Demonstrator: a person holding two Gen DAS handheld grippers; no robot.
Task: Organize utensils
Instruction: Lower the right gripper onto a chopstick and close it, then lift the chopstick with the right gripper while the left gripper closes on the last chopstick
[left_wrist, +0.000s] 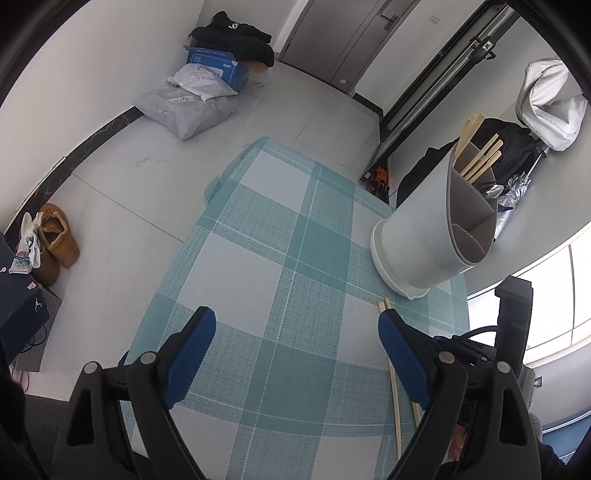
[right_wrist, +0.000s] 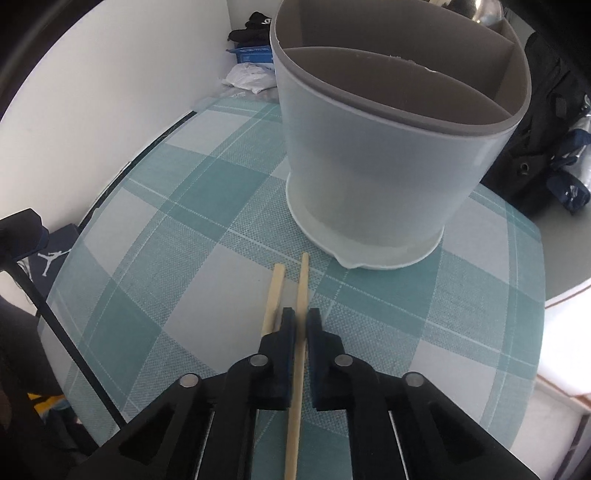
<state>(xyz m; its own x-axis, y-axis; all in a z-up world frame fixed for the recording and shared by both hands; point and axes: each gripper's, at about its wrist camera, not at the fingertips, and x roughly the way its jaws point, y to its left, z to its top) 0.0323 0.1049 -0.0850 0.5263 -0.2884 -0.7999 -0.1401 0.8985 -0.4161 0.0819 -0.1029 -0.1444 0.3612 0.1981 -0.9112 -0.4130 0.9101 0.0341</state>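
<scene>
A white utensil holder (right_wrist: 369, 166) with grey inner dividers stands on the checked tablecloth (right_wrist: 184, 221). In front of it lie two wooden chopsticks. My right gripper (right_wrist: 301, 314) is shut on the right chopstick (right_wrist: 303, 280), which runs back between its fingers. The left chopstick (right_wrist: 275, 295) lies free beside the left finger. In the left wrist view the holder (left_wrist: 417, 251) has several chopsticks (left_wrist: 476, 155) and a spoon (left_wrist: 493, 190) in its far compartments. My left gripper (left_wrist: 295, 317) hangs open over bare cloth, with the chopstick pair (left_wrist: 393, 387) by its right finger.
The table edge (left_wrist: 177, 258) drops to a grey floor on the left, where shoes (left_wrist: 55, 240), bags (left_wrist: 188, 107) and a blue box (left_wrist: 216, 62) lie. A black bag (right_wrist: 546, 147) sits behind the holder on the right.
</scene>
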